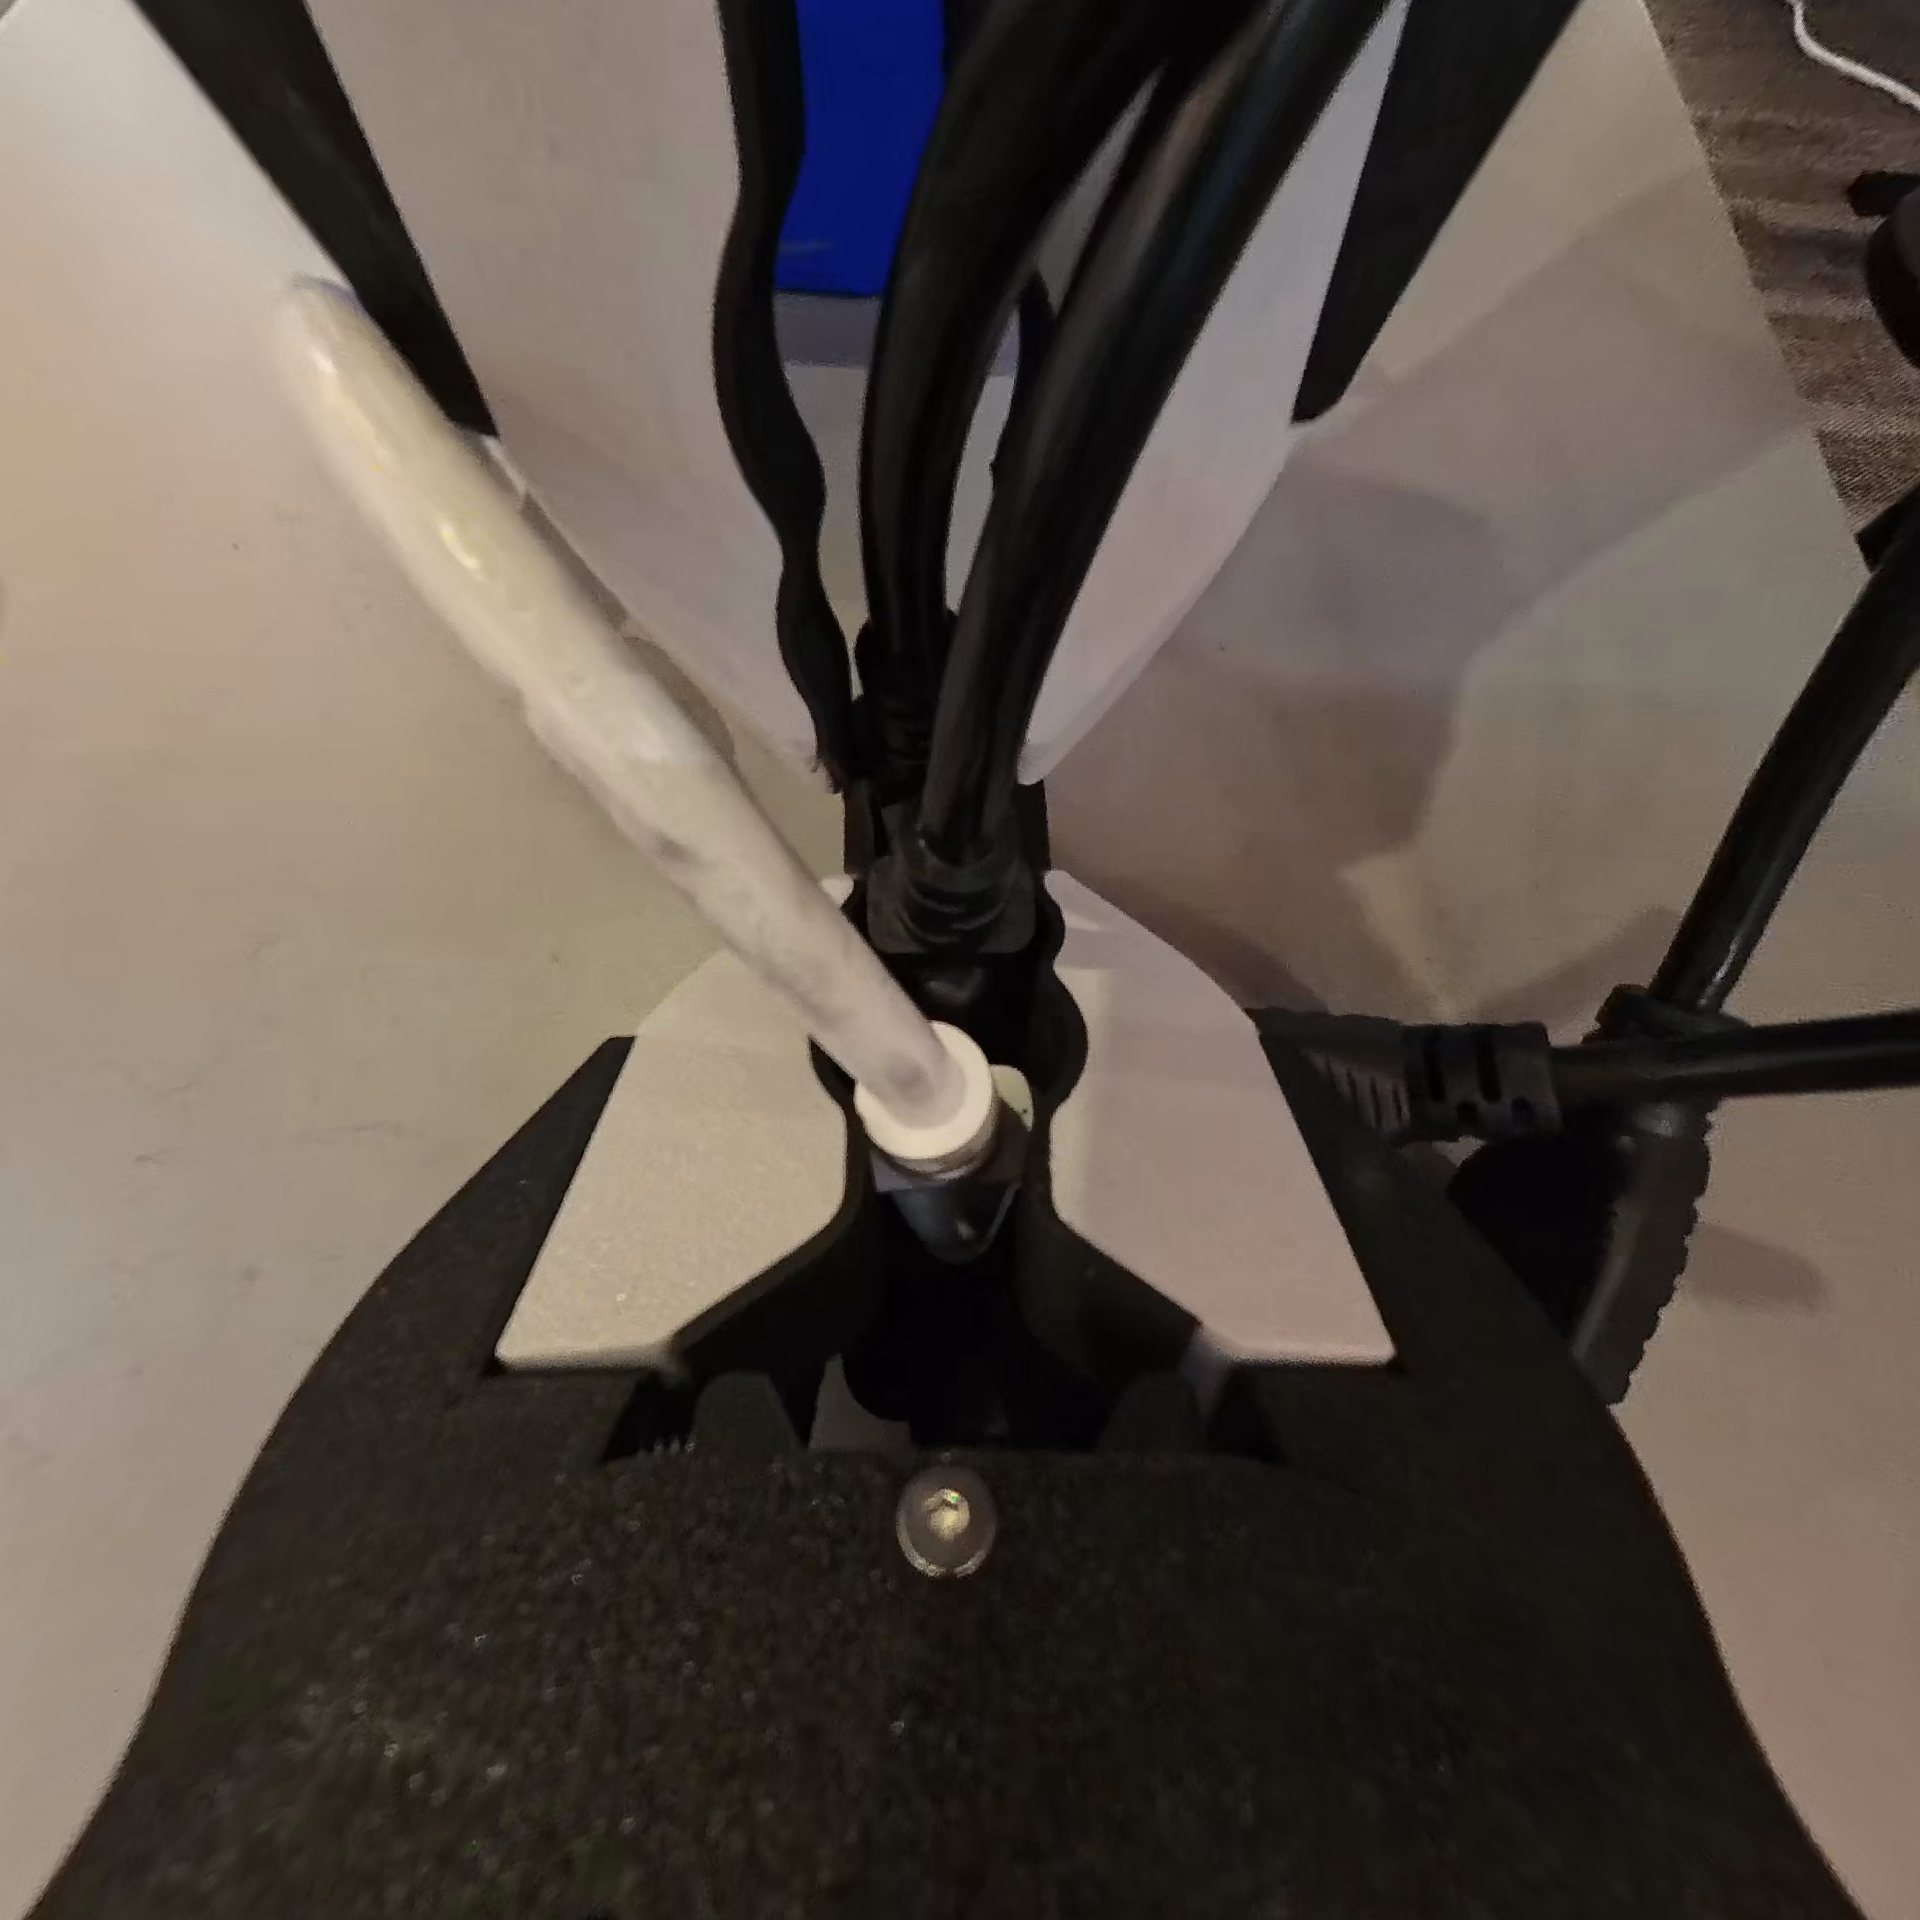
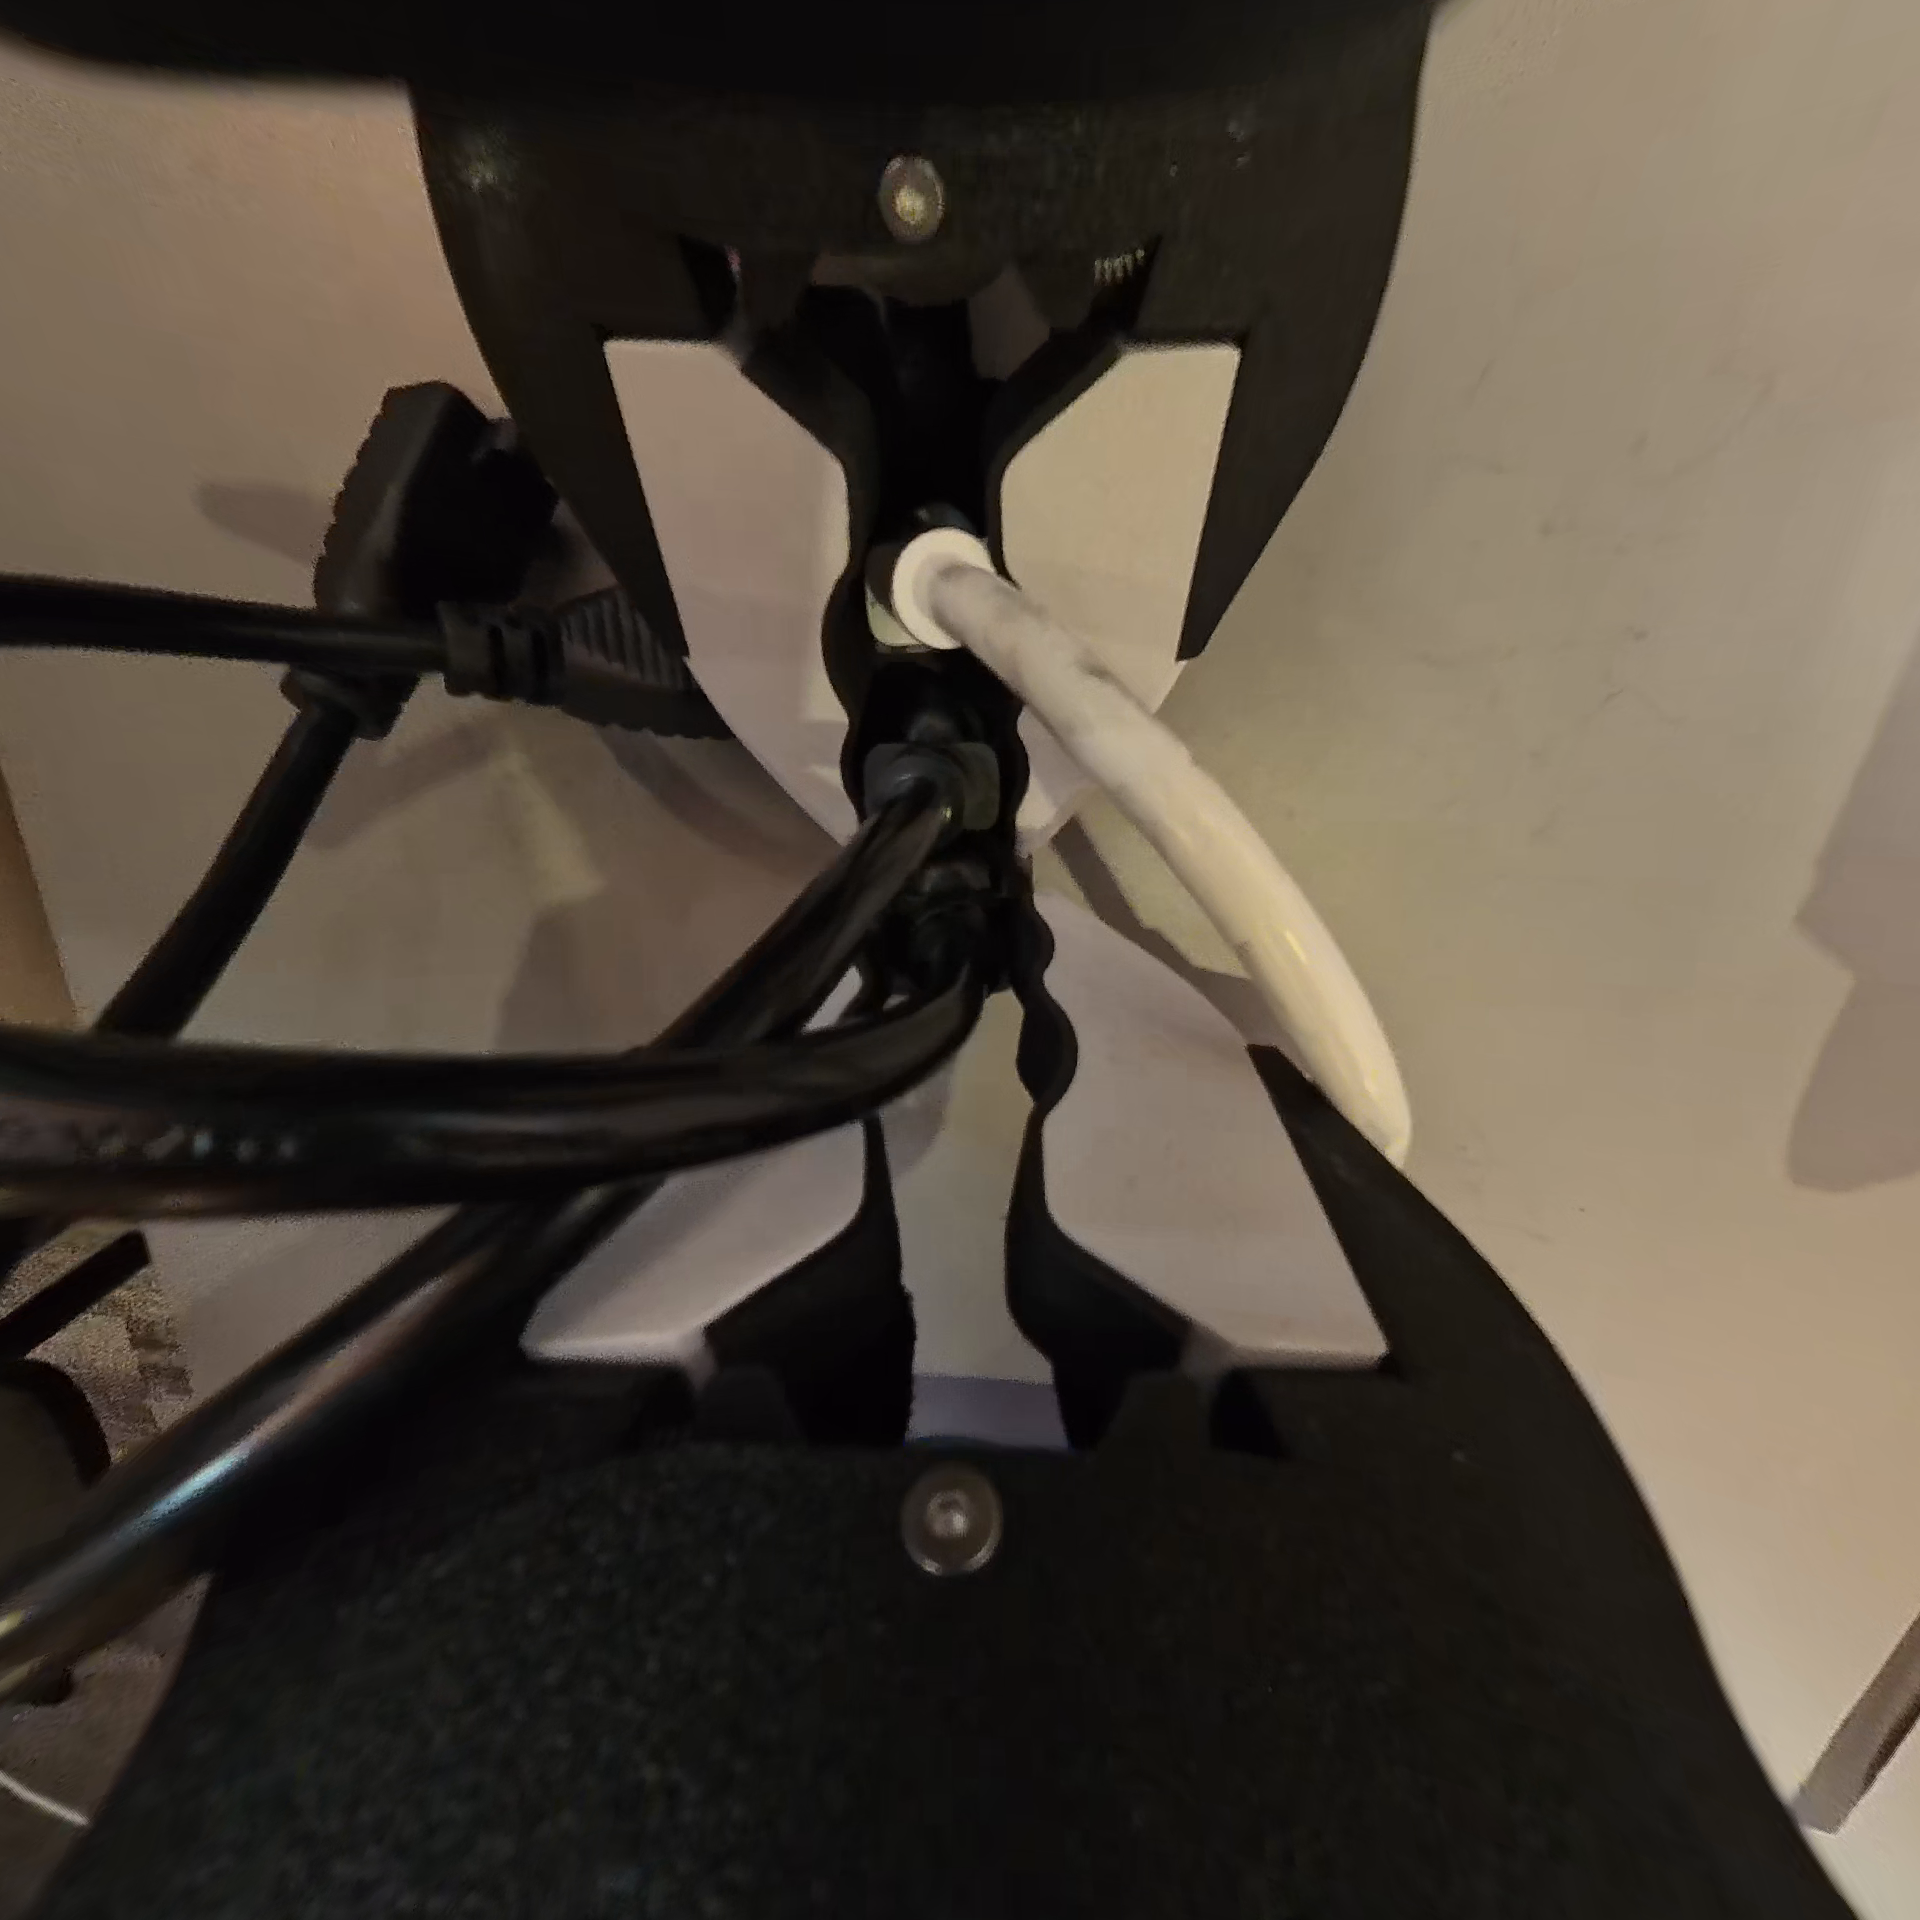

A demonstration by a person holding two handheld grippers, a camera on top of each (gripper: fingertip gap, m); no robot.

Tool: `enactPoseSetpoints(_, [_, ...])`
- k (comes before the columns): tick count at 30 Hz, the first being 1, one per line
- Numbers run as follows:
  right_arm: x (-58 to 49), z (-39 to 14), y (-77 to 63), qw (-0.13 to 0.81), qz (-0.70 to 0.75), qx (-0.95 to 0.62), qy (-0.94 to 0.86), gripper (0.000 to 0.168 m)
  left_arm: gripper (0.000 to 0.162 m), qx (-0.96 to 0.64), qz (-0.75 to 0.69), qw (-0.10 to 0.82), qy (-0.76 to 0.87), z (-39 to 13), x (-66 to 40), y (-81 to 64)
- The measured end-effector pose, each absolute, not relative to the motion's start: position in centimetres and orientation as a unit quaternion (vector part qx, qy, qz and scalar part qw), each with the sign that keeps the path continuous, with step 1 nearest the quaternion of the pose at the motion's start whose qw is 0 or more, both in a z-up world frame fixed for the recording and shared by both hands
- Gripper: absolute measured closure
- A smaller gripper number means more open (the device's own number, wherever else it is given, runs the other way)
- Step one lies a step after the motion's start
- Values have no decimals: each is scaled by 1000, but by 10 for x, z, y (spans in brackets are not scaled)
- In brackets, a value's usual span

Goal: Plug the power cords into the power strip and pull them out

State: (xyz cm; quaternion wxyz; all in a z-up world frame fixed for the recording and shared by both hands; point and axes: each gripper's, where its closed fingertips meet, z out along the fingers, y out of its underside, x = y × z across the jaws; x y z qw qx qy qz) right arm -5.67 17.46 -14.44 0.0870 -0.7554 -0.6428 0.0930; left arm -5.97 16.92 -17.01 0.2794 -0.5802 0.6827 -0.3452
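The two grippers face each other tip to tip over a white table. My left gripper [image 1: 945, 1039] is shut on the white collar [image 1: 925, 1091] where the thick white cord [image 1: 520, 582] leaves the power strip. The strip's body is almost wholly hidden between the jaws. My right gripper [image 2: 977, 966] is shut on a black plug [image 2: 935, 904] with its black power cords [image 2: 520, 1101] trailing left. Another black plug [image 2: 925, 774] sits between the two grippers. The left gripper [image 2: 925, 623] shows at the top of the right wrist view, and the right gripper [image 1: 935, 769] at the top of the left wrist view.
Two loose black plugs [image 1: 1423, 1070] [image 1: 1621, 1226] lie on the table [image 1: 208, 935] to the right of my left gripper. They also show in the right wrist view [image 2: 582, 665] [image 2: 416, 499]. A blue object [image 1: 842, 145] stands behind. Grey carpet [image 1: 1818, 208] lies past the table's edge. Left and right tips are no more than a few centimetres apart.
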Motion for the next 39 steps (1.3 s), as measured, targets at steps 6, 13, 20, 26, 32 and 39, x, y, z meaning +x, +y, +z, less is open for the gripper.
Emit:
enactPoseSetpoints(6, [-59, -145, 176, 105, 119, -764, -626, 144, 133, -578, -333, 282, 690, -172, -61, 171])
enactPoseSetpoints(13, [-85, -138, 176, 250, 216, -781, -531, 145, 135, -550, -350, 260, 712, -171, -88, 169])
enactPoseSetpoints(20, [-100, -143, 173, 404, 262, -767, -425, 131, 136, -547, -345, 270, 713, -171, -101, 167])
enactPoseSetpoints(26, [-101, -150, 173, 395, 339, -736, -433, 142, 135, -545, -357, 267, 710, -171, -102, 166])
enactPoseSetpoints(32, [-103, -156, 174, 357, 362, -718, -477, 143, 135, -555, -355, 279, 699, -170, -101, 169])
enactPoseSetpoints(39, [-104, -146, 178, 396, 354, -710, -462, 146, 134, -564, -368, 286, 682, -166, -101, 169])
